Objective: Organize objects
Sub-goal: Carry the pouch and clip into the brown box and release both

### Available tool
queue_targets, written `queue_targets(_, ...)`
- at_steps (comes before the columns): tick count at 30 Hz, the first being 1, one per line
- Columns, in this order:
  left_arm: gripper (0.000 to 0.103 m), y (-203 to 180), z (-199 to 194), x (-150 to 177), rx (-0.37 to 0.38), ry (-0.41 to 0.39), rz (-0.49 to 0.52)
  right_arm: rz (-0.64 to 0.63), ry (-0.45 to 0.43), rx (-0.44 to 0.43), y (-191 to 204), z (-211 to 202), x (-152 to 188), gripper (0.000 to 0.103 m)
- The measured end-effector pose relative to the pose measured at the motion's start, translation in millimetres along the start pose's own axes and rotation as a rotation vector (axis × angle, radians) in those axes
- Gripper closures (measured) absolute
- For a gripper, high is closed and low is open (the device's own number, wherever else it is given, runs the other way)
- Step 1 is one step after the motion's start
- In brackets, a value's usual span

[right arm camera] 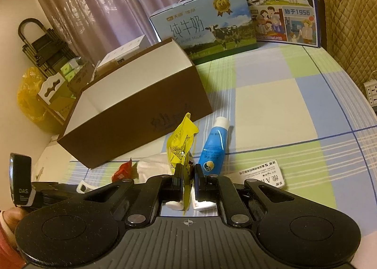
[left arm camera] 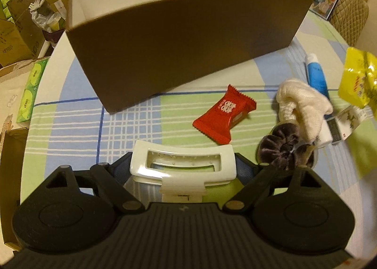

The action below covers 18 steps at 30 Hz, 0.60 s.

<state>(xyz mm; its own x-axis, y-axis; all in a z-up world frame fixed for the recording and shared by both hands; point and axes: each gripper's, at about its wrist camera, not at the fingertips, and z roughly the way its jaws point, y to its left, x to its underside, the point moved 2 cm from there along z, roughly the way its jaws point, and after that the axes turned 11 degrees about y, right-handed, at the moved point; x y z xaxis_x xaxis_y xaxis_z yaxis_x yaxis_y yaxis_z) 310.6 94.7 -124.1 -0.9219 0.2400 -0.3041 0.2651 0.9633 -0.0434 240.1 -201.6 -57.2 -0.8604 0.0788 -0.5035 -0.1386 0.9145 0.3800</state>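
An open brown box (left arm camera: 179, 40) with a white inside stands on the checked tablecloth; it also shows in the right wrist view (right arm camera: 132, 113). My left gripper (left arm camera: 182, 167) is shut on a white hair claw clip (left arm camera: 182, 165), held low in front of the box. My right gripper (right arm camera: 187, 174) is shut on a yellow snack packet (right arm camera: 180, 142), which also shows at the right edge of the left wrist view (left arm camera: 358, 78). On the cloth lie a red snack packet (left arm camera: 223, 116), a cream knitted cloth (left arm camera: 304, 104), a dark scrunchie (left arm camera: 285, 149) and a blue tube (right arm camera: 213, 146).
Two milk cartons (right arm camera: 212, 24) (right arm camera: 278, 3) stand at the table's far edge. A small white medicine box (right arm camera: 261, 174) lies right of my right gripper. Cardboard boxes and green tissue packs (left arm camera: 30, 90) sit off the table's left side. A quilted chair back (right arm camera: 348, 29) stands at the right.
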Motion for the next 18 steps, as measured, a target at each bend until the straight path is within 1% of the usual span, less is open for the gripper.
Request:
queue_targets(5,0.018,0.8,-22.3,1.3,0.014,-0.032,-0.012,-0.009,0.000,-0.014,3.2,0.5,-5.4,0.098)
queue_targets(10,0.018,5.4,-52.4,0.0,0.017,-0.083,-0.040,-0.025,-0.014,-0.028,7.2,-0.7,-17.1,0.098)
queue_targets(14,0.018,13.6,-78.8,-6.7,0.007,-0.132,-0.051,-0.044,-0.035,-0.046,11.8,-2.7,-34.5,0.098)
queue_targets(18,0.018,21.0,-108.1,-22.3,-0.009,-0.197,-0.052,-0.067,-0.065,-0.067,19.8,-4.7,-56.6,0.098)
